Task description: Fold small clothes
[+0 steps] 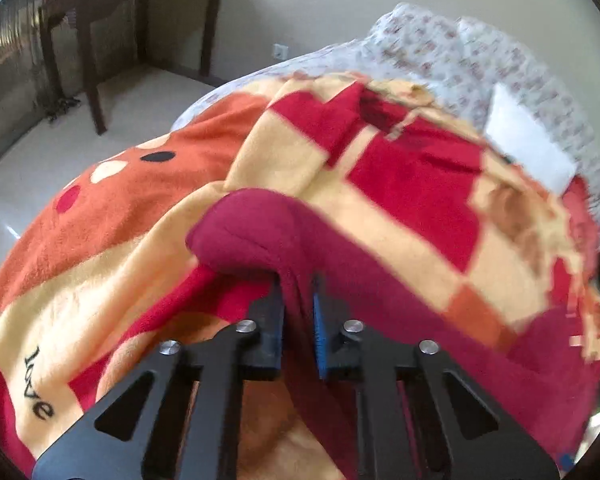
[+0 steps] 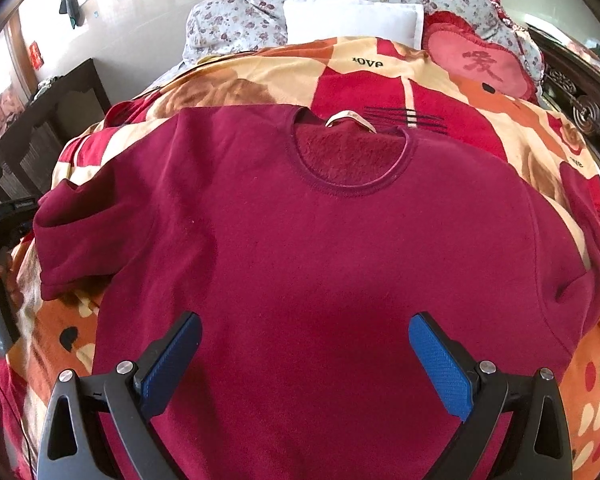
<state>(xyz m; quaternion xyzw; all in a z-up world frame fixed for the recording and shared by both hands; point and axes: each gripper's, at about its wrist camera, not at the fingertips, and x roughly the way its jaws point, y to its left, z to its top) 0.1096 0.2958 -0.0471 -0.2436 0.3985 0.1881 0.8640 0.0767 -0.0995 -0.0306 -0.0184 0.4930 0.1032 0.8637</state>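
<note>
The left tool (image 1: pixel 298 280) is clamped on a fold of the maroon sweatshirt (image 2: pixel 320 248), which lies flat on the bed's blanket (image 2: pixel 228 80) under the right tool (image 2: pixel 304 352), its jaws wide apart.

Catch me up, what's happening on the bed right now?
A person with a handheld claw in each hand is starting to fold a maroon sweatshirt spread face-up on a patterned blanket on the bed. The left claw is shut, pinching a bunched bit of the maroon fabric, apparently a sleeve. The right claw hangs open over the sweatshirt's lower body, gripping nothing. No fold is visible yet: the body lies flat, neckline toward the white pillow.
</note>
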